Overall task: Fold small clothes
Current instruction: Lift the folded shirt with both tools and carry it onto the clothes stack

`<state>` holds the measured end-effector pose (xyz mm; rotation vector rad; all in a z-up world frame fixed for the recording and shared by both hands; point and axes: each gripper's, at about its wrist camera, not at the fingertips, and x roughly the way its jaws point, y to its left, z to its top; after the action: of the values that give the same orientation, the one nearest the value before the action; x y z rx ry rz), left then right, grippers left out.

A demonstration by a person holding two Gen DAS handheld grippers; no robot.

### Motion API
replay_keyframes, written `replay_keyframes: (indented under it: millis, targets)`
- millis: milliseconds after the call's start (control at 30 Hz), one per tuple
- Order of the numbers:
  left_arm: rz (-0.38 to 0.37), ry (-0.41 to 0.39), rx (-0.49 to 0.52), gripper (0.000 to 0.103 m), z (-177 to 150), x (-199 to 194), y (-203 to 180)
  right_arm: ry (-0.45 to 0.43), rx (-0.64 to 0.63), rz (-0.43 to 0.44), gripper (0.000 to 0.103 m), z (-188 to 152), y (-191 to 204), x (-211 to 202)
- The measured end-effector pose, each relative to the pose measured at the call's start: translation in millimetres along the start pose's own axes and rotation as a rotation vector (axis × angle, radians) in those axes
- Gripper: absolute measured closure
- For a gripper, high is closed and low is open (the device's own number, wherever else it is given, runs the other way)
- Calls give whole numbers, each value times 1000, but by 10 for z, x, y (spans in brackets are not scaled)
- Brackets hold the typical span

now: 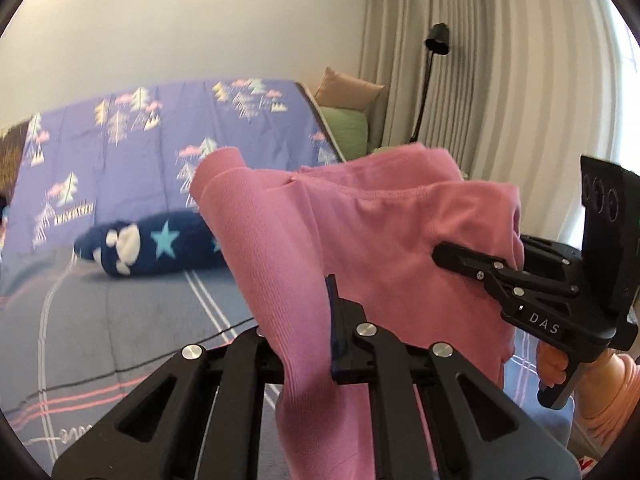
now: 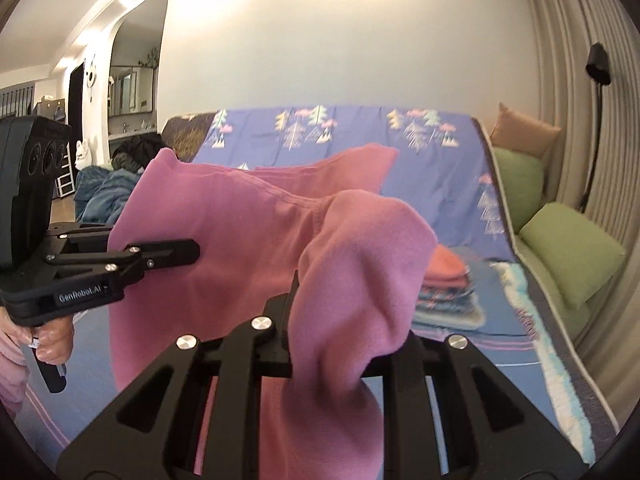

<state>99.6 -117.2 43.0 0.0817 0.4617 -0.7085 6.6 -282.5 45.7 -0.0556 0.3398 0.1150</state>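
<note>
Pink garment (image 1: pixel 360 240) hangs clamped between left gripper (image 1: pixel 308 344) and right gripper (image 2: pixel 320 344) (above bed).

Two markings are legible. The right gripper (image 1: pixel 460 258), seen from the left wrist view, carries a white label reading "DAS" on the side of its black body. The left gripper (image 2: pixel 176 252), seen from the right wrist view, carries a label reading "GenRobot.AI" on its side. No other text is readable.

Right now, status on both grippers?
Left gripper and right gripper shut on pink garment, held up above bed. Nothing in the way.
</note>
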Motion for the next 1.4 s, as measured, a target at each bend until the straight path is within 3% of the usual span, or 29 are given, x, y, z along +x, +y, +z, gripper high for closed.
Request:
replay_keyframes:
  millis: [300, 633, 1000, 1400]
  targets:
    - [5, -66, 86, 94, 452, -167, -486, -67, 12, -74, 86, 291, -330, -447]
    - [11, -92, 147, 94, 980, 43, -904, -94, 8, -146, 86, 568, -759, -484]
    - [20, -66, 192, 94, 1485, 592, -961, -84, 45, -196, 86, 1044, -1270, 117]
    - [75, -63, 239, 94, 2165, 1437, -667, -63, 36, -292, 86, 1704, -1841, 1287]
